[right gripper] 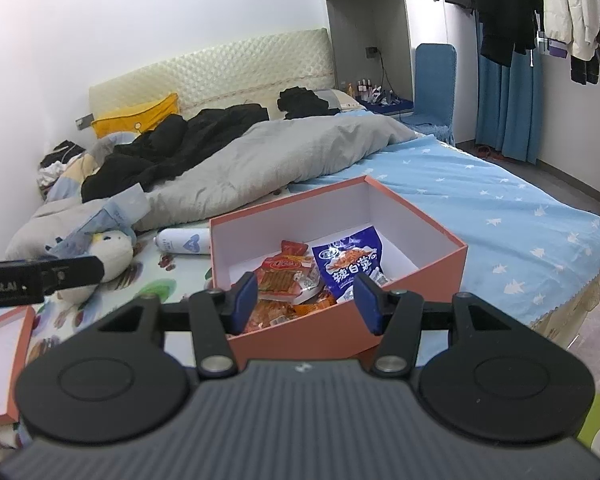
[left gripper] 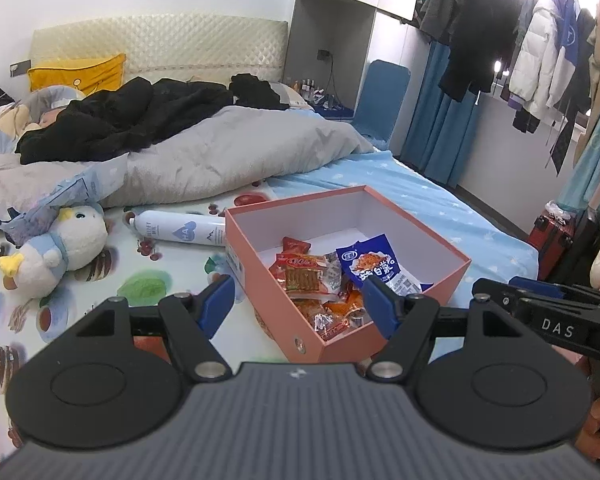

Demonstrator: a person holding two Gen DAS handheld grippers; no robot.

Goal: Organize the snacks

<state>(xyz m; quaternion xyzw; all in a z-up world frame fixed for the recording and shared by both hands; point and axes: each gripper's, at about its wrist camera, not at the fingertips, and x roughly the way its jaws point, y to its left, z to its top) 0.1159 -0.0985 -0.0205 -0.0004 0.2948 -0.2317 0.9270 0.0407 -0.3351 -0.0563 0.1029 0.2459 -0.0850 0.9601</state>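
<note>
An open salmon-pink box (left gripper: 284, 312) (right gripper: 428, 280) with white inside stands on the bed. It holds a blue snack packet (left gripper: 374, 264) (right gripper: 348, 260) and several red and orange snack packets (left gripper: 304, 276) (right gripper: 280, 276). My left gripper (left gripper: 298, 304) is open and empty, just in front of the box's near left side. My right gripper (right gripper: 306, 298) is open and empty, just above the box's near wall. The right gripper also shows at the right edge of the left wrist view (left gripper: 540, 304), and the left gripper at the left edge of the right wrist view (right gripper: 40, 276).
The box lid (right gripper: 4, 364) lies at the left on the fruit-print sheet. A white spray can (left gripper: 180, 230) (right gripper: 184, 240) and a plush duck (left gripper: 60, 248) (right gripper: 108, 252) lie behind the box. A grey duvet (left gripper: 220, 148) and black clothes (left gripper: 120, 120) cover the back of the bed. Its right edge (right gripper: 572, 292) drops to the floor.
</note>
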